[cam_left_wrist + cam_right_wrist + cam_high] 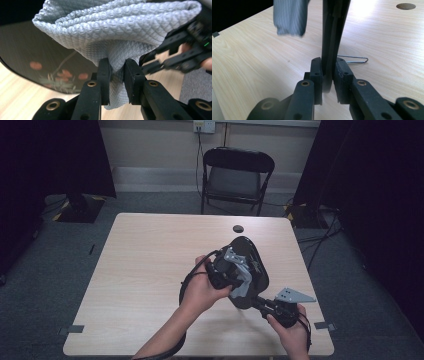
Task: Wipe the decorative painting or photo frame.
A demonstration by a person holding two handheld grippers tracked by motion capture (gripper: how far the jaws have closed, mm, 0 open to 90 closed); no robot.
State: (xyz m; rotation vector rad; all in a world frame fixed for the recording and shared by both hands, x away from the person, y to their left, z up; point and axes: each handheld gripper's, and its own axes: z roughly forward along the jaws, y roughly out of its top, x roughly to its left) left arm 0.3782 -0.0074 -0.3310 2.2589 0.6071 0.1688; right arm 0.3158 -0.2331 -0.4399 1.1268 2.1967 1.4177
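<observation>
Between the jaws of the left gripper point(117, 75), a grey quilted cloth point(117, 27) is pinched by a fold; the rest bunches above and ahead of the jaws, lying against a dark glossy oval plate point(32, 55) with faint orange and green flower marks. Beyond the cloth, to the upper right of this gripper, the right gripper point(264, 304) shows. Its jaws are clamped on the plate's thin edge point(332, 37), which rises straight up from between them, edge-on. Left of that edge and farther ahead, a corner of the cloth point(290, 17) hangs above the counter point(262, 62). A bent wire point(354, 59) lies on the counter just right of the jaws. From above, plate point(257, 270) and cloth point(244, 285) sit between both hands, over the counter's right half point(150, 270).
</observation>
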